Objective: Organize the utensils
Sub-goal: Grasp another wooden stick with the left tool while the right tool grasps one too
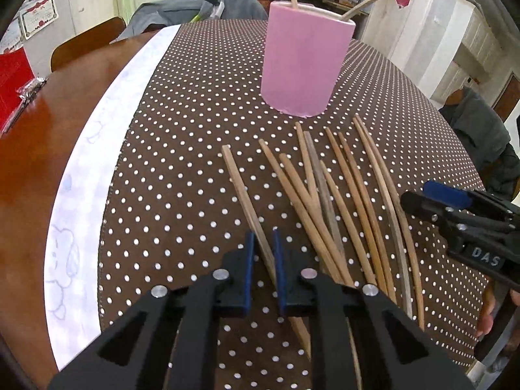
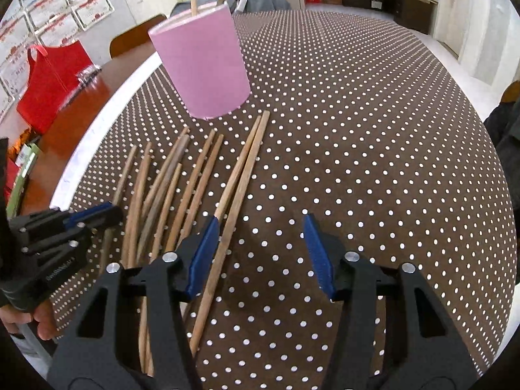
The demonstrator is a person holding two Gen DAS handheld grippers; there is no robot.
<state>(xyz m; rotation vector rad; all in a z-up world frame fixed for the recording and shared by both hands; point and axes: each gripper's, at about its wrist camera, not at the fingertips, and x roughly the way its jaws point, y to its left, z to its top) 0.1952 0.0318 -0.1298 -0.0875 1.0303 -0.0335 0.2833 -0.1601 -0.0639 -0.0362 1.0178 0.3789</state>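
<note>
Left gripper (image 1: pixel 262 243) fingers clenched on the leftmost chopstick (image 1: pixel 242 188), long axis running near to far toward the pink cup (image 1: pixel 305 61). Right gripper (image 2: pixel 260 237) fingers released, straddling the rightmost chopstick (image 2: pixel 240 175), not yet pinching it. Remaining chopsticks (image 1: pixel 351 201) fanned between the two on the dotted counter (image 2: pixel 373 130), cup just beyond their far tips.

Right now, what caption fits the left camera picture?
Left gripper shut on one chopstick before the pink cup.
</note>
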